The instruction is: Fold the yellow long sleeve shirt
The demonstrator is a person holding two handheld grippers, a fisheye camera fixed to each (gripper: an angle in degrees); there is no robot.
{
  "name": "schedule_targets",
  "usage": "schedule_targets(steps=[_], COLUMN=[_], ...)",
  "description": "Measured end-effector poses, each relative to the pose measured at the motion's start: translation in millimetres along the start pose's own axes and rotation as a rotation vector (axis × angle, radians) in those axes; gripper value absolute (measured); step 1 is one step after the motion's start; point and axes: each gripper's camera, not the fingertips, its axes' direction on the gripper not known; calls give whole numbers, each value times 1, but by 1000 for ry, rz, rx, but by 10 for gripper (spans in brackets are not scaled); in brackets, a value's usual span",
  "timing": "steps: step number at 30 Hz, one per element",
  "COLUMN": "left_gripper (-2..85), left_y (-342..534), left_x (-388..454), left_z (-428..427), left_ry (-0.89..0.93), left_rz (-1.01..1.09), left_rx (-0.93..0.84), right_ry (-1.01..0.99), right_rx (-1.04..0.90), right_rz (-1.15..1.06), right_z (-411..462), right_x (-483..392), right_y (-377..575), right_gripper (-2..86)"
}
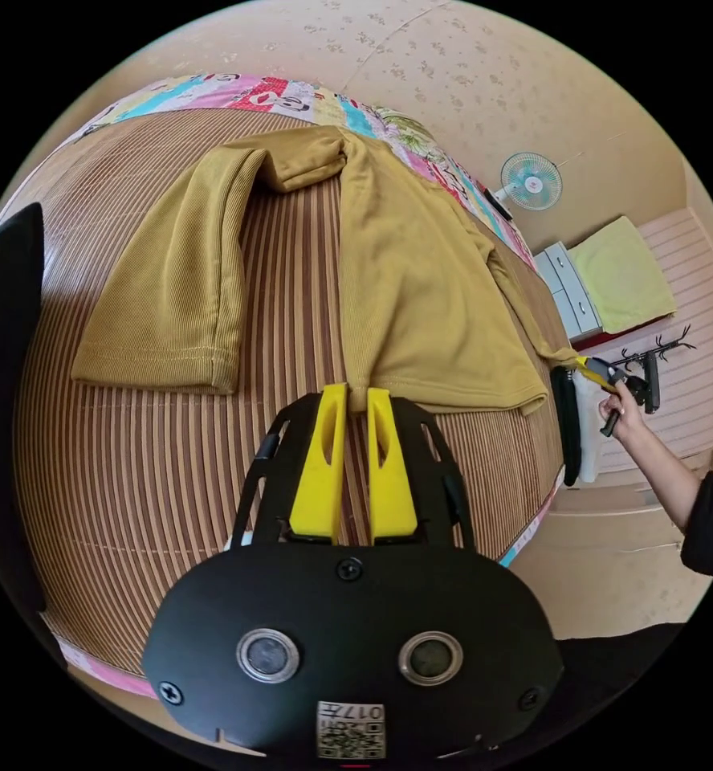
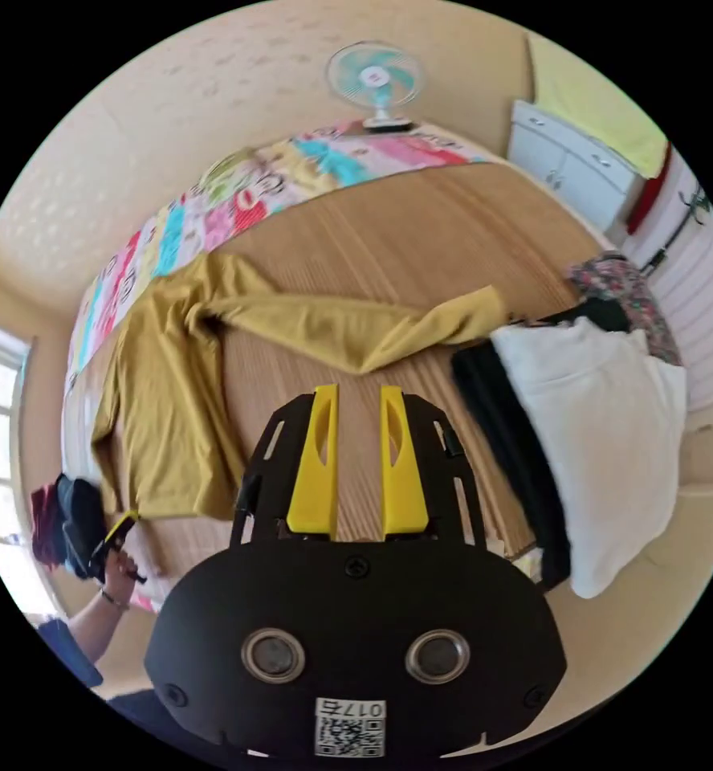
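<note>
The striped mat [image 1: 156, 482] covers the bed and carries the yellow long sleeve shirt [image 1: 405, 281], a ribbed mustard garment lying flat, one sleeve folded back toward the mat's head end. No writing on it is legible. At the mat's near edge, the left gripper [image 1: 355, 397] pinches the shirt hem. The right gripper [image 2: 358, 395] hangs above the mat, jaws slightly parted and empty, the outstretched sleeve just beyond its tips.
</note>
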Motion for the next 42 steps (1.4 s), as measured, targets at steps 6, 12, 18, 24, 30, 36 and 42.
schedule_targets(steps=[6,12,18,24,30,36,42], left_gripper=[46,42,54,91,124,83,44], left_y=[7,85,162,154,88,77,96], left_x=[-30,-54,-29,-49,-76,-84,-38], left_z=[-36,-111,-123,-185,-192,-149,-214], left_ry=[99,201,132,73,-171,-299,-130], left_rz=[-23,-23,-149,-366,-470,-489,-375], left_rx=[-130,-155,-296,73,205,94,237], right_ry=[-202,-28,-26,-42,-82,-179,-224], right_rx=[-289,-136,-393,-348,-339,-304,-244], right_rz=[-181,-394,-341,-141,-85,-70,-401], right_z=[89,32,32,21,24,16,-2], right_x=[-69,-36,8,33,34,26,-34], right_y=[81,135,209,231,233,235,235], right_gripper=[63,38,47,49,34,35,66])
